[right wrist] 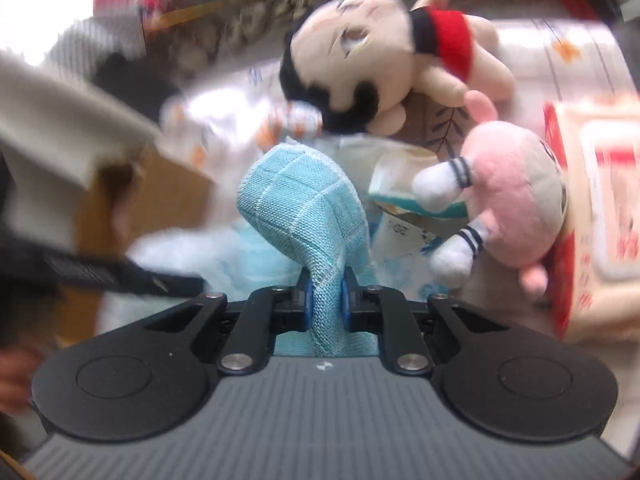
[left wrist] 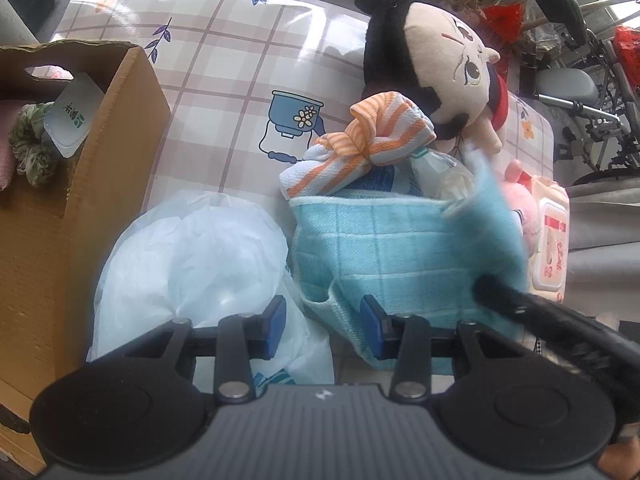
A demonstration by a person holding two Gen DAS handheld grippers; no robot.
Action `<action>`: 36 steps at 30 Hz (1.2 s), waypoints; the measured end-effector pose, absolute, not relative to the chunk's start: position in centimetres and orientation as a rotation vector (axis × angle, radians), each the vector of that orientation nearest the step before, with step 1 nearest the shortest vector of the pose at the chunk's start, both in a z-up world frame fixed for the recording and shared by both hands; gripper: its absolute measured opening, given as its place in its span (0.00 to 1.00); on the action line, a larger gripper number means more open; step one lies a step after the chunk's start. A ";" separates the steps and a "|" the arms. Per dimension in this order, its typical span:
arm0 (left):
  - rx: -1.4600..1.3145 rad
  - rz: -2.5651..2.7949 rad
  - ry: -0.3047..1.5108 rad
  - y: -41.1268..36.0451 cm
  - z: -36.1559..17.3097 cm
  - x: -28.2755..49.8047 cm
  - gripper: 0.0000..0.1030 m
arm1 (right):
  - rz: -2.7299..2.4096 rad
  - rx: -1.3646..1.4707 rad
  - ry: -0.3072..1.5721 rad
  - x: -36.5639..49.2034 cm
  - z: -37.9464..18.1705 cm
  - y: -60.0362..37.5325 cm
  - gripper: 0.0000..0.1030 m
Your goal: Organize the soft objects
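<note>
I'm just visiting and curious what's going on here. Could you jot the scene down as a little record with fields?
Surface: table with a checked cloth
Right tool: shut on a fold of the blue towel
Left tool: open, nothing between its pads, above the white plastic bag
Box: cardboard box at left
Toys: black-haired doll; pink plush
Other: striped cloth behind the towel

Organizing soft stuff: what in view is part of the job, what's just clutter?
Job:
- blue cloth, pinched in right gripper
- striped cloth
- doll
- pink plush
- cardboard box
- scrunchie in box

Clutter:
- plastic bag
- wipes pack
- wheelchair
</note>
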State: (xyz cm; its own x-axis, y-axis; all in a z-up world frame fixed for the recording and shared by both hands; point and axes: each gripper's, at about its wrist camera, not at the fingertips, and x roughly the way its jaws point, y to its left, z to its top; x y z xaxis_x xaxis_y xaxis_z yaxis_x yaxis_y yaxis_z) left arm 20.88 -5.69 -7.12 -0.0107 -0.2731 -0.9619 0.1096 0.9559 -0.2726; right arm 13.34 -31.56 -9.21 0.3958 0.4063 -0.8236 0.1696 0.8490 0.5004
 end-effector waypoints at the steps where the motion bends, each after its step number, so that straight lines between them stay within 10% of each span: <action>1: -0.132 -0.307 1.552 -5.7 -7.0 20.9 0.41 | 0.168 0.649 1.151 13.1 -8.7 -32.4 0.11; 11: -0.215 -0.352 1.508 -5.4 -5.1 20.9 0.49 | 0.184 1.037 0.944 11.7 -4.5 -37.5 0.11; 23: -0.200 -0.324 1.491 -4.1 -4.9 21.0 0.49 | 0.143 0.547 0.857 12.8 2.3 -34.4 0.11; 36: -0.198 -0.293 1.507 -2.6 -5.8 21.7 0.50 | 0.268 1.001 1.253 14.6 -13.5 -30.8 0.14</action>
